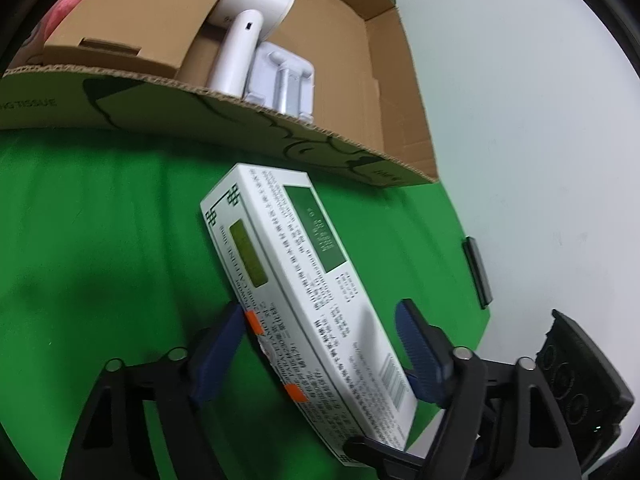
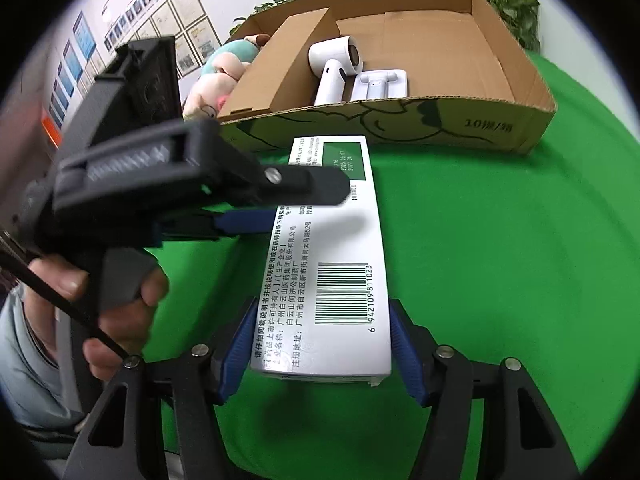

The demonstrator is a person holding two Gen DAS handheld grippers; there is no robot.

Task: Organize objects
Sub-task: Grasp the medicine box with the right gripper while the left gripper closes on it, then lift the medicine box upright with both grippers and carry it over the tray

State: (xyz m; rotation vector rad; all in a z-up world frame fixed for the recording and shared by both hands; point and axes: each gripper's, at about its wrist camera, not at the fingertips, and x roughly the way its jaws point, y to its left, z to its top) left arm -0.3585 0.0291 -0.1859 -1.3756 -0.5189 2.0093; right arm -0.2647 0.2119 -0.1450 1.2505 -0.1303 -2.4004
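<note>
Left wrist: left gripper (image 1: pixel 320 356) straddles the box (image 1: pixel 296 296), which lies just before the carton (image 1: pixel 224 128); contact unclear. Right wrist: right gripper (image 2: pixel 324 344) clamps the box's near end. Grasping step; next, lift it into the carton.

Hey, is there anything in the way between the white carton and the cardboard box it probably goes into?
Only the cardboard box's own low front wall stands between them. The white carton lies on bare green cloth just before it. Inside, a white hair dryer and a white tray fill the middle; the right part looks free.
</note>
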